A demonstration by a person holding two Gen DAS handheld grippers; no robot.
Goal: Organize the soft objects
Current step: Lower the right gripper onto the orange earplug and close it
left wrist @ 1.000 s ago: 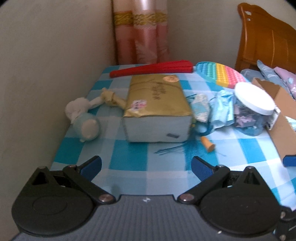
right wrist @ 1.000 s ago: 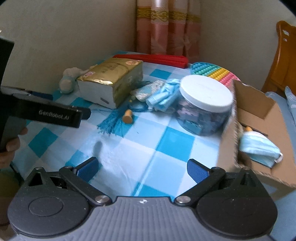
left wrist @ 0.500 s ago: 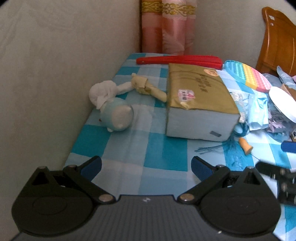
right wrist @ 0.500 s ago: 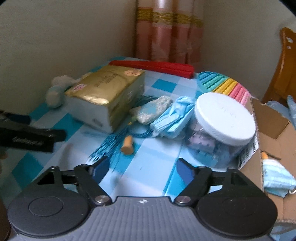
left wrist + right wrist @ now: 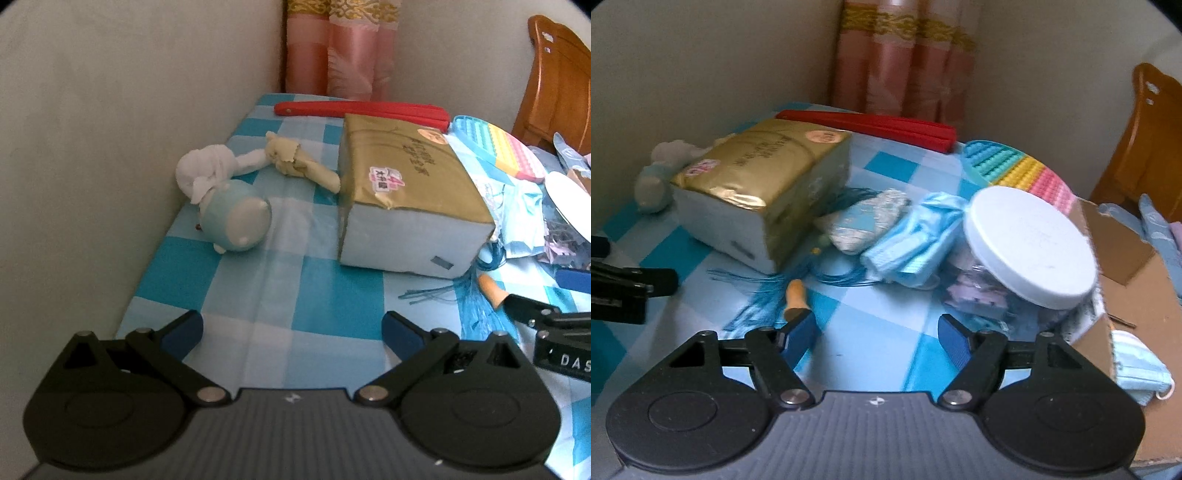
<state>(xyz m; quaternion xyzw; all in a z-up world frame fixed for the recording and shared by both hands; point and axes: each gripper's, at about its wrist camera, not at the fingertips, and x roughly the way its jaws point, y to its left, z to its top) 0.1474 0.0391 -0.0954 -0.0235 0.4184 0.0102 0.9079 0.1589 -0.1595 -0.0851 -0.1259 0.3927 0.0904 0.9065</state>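
My left gripper (image 5: 291, 328) is open and empty over the checked cloth, a short way from a light-blue round plush toy (image 5: 236, 221). A white cloth bundle (image 5: 207, 171) and a pale yellow soft piece (image 5: 295, 162) lie just behind that toy, near the wall. My right gripper (image 5: 877, 328) has its jaws closing with nothing between them. It hovers in front of a heap of blue face masks (image 5: 912, 236) and a small patterned pouch (image 5: 864, 221). Its left finger is next to a teal tassel's wooden handle (image 5: 796, 291).
A gold tissue pack (image 5: 402, 195) sits mid-table and a red folded fan (image 5: 362, 110) lies behind it. At right are a white-lidded jar (image 5: 1027, 247), a rainbow bubble pad (image 5: 1015, 170), and a cardboard box (image 5: 1137, 295) holding a mask (image 5: 1137, 373). The wall borders the left edge.
The left gripper swung left, so the plush toy now sits more centrally. The right gripper moved forward toward the masks and its jaws narrowed.
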